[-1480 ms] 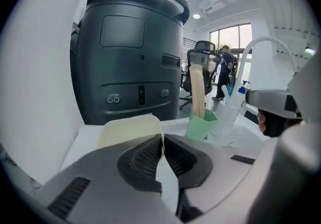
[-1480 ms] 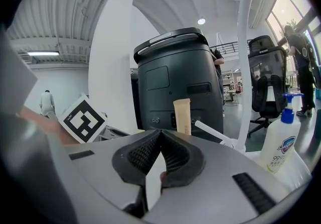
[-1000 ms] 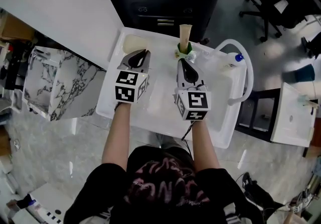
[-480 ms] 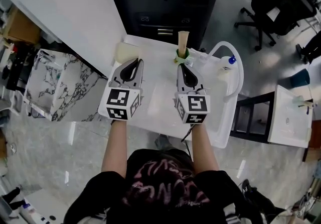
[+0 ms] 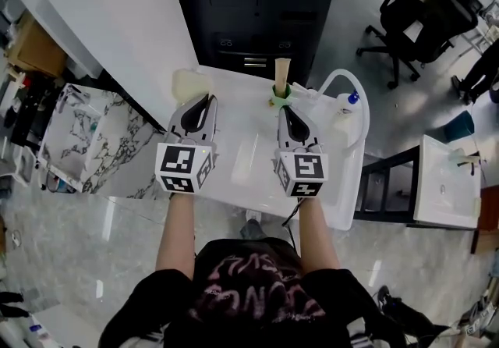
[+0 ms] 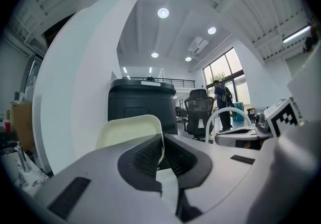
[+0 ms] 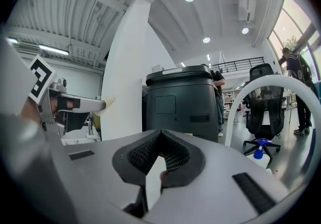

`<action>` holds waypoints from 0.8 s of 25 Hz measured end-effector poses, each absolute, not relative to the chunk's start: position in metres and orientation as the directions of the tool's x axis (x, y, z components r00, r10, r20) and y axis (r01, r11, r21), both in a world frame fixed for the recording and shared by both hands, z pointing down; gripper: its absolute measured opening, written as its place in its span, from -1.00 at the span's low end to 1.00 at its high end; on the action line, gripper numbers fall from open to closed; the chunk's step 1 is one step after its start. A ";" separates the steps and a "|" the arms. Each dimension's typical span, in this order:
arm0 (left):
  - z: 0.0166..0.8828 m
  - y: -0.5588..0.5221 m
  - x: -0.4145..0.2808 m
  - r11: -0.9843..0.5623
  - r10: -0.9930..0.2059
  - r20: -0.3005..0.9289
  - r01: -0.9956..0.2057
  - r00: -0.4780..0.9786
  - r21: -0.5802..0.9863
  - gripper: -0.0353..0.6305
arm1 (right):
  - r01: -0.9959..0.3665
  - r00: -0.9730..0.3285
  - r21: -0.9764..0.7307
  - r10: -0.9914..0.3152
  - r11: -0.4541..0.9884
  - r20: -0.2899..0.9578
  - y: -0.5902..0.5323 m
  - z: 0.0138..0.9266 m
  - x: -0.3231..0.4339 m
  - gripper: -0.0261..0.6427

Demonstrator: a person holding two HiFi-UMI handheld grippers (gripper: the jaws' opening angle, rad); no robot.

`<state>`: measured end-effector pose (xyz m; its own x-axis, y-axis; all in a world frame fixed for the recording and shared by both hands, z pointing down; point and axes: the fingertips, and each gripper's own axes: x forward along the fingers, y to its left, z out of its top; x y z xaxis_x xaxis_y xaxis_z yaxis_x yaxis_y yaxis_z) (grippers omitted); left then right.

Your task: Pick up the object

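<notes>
Above the table (image 5: 248, 116), left tongs (image 6: 160, 142) clamp a cream container (image 6: 128, 130); right tongs (image 7: 161, 140) closed.

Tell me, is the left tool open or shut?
Shut on the cream tray: the left tool pinches its rim, no gap between the jaws.

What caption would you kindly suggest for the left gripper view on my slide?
Left gripper shut on the rim of a cream dish, a dark cabinet and office chair behind.
</notes>
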<state>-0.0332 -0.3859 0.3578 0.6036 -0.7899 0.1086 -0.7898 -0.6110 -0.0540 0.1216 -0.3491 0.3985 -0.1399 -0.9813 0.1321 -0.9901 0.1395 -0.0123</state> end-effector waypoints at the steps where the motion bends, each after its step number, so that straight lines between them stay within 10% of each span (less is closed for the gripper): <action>1: 0.356 -0.384 -0.035 -0.612 -0.790 0.103 -0.789 0.605 -0.054 -0.81 | -0.991 -0.136 -0.011 -0.982 0.136 0.128 -0.346 0.396 0.121 -0.88; 20: 0.346 -0.370 -0.055 -0.630 -0.776 0.060 -0.774 0.627 -0.058 -0.82 | -0.992 -0.109 0.051 -0.989 0.114 0.098 -0.334 0.368 0.107 -0.88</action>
<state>-0.0554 -0.3703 0.3456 0.6274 -0.7763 0.0604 -0.7743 -0.6302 -0.0575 0.1072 -0.3336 0.3684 -0.1091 -0.9892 0.0978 -0.9921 0.1145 0.0513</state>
